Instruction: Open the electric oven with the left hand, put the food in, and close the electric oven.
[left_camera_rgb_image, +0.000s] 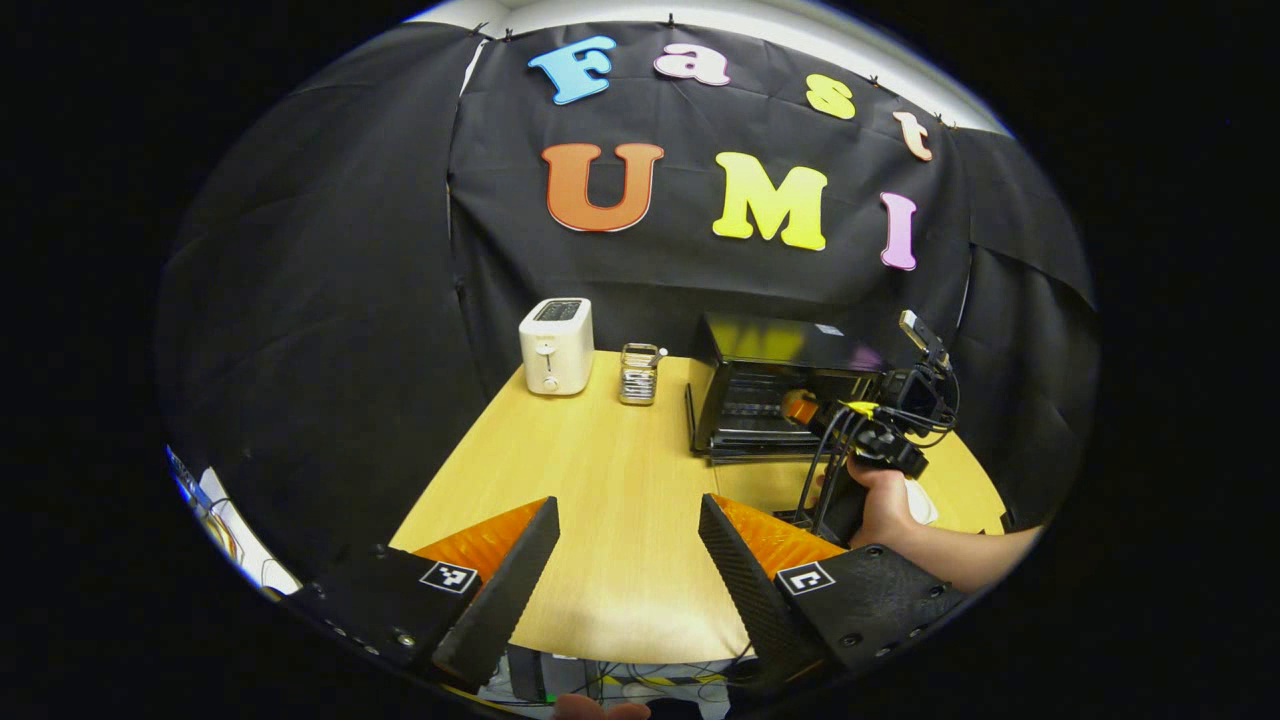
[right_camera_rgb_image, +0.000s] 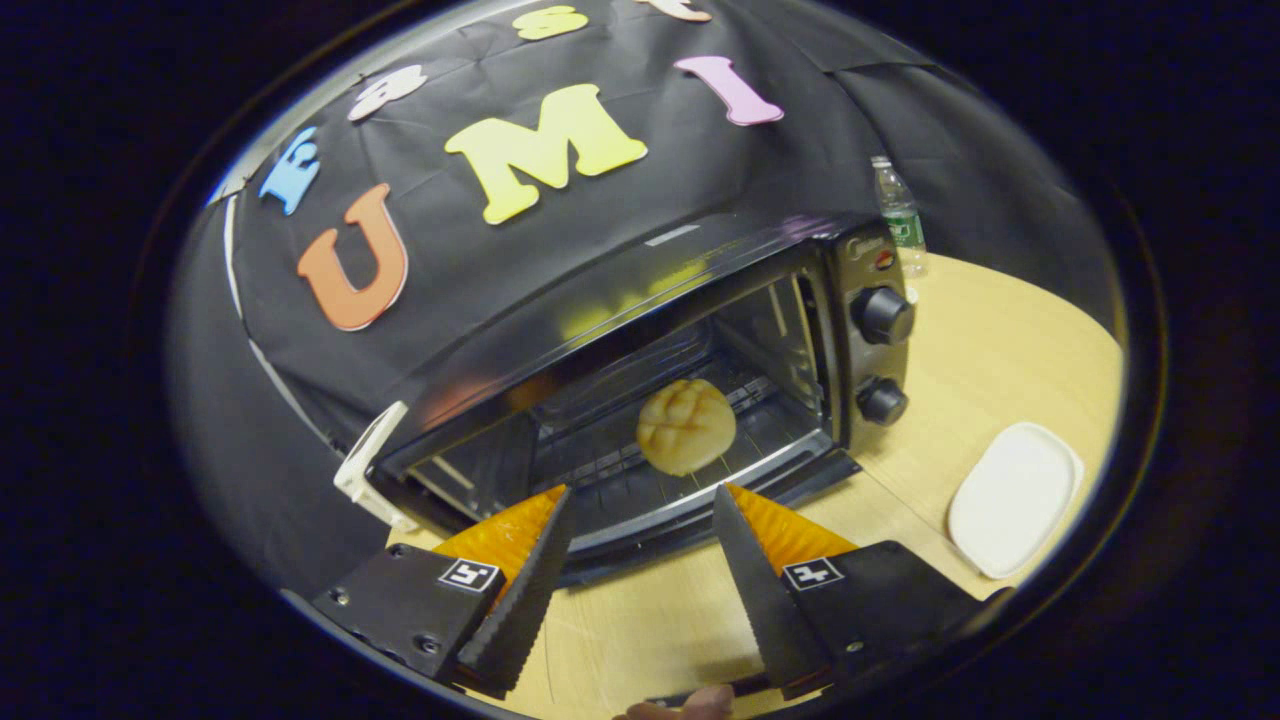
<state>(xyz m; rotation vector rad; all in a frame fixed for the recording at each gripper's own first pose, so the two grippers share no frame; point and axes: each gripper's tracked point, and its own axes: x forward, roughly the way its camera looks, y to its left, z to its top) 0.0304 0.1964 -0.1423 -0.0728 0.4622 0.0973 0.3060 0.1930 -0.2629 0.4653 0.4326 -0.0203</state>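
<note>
Resting on the rack inside the open electric oven (right_camera_rgb_image: 640, 380), the bun (right_camera_rgb_image: 686, 426) is delivered. Right gripper (right_camera_rgb_image: 640, 545) jaws are spread and empty; left gripper (left_camera_rgb_image: 628, 560) jaws are spread over the desk (left_camera_rgb_image: 610, 470). Closing comes next, I judge: lift the dropped door squarely until shut.

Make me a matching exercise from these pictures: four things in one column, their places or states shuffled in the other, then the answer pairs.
Things:
1. bun
2. white plate
3. toaster
4. right tool

Places or states:
A. bare, on the table right of the oven
B. open, holding nothing, in front of the oven's open door
C. lying on the rack inside the oven
D. standing at the table's far edge, beside a small holder

Pairs: 1-C, 2-A, 3-D, 4-B
</note>
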